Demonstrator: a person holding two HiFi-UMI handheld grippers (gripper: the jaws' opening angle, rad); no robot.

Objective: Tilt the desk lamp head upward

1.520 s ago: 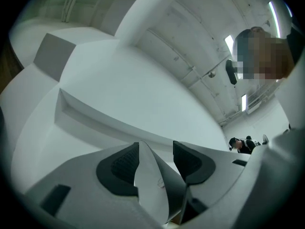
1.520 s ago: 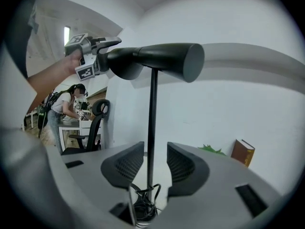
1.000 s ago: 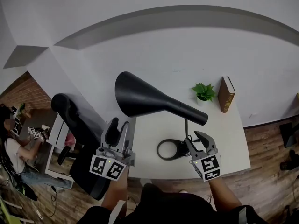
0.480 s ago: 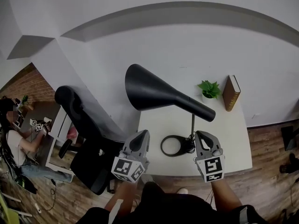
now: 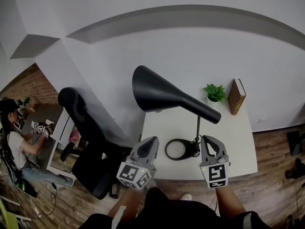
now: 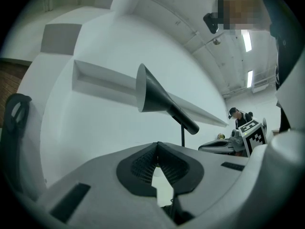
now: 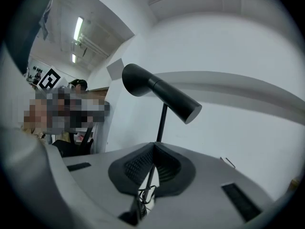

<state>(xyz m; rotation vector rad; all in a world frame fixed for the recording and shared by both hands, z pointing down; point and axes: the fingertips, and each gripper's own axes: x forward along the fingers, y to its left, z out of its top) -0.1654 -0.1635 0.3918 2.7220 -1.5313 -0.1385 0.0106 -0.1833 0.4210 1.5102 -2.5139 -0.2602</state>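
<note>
Both grippers are being held low near the front edge of the desk point(image 5: 236, 147), and neither is touching the lamp. Left gripper point(image 5: 150, 143): jaws are being held together on nothing, aimed at the lamp from the front left. Right gripper point(image 5: 208, 142): jaws likewise together and empty. The stem point(image 5: 198, 128) is being seen just beyond the tips, not clamped.

Lamp head point(image 5: 162, 97) is sitting with its wide mouth raised, pointing up and left. The narrow tail is lower, past the stem on the right. The base point(image 5: 189, 150) is resting toward the desk's front.

Judgement: the upward tilt being asked for looks to be in place. This fits either a finished tilt or a pause before the mouth end is lifted further. That isn't being settled by the views, so no next move is being called.

Room: the wall point(image 5: 190, 46) is running behind the lamp. The chair point(image 5: 78, 116) is standing off the desk's left edge. The plant point(image 5: 214, 92) and book point(image 5: 234, 96) are sitting at the back right, apart from the head. Open space is being left above the head and in front of it.
</note>
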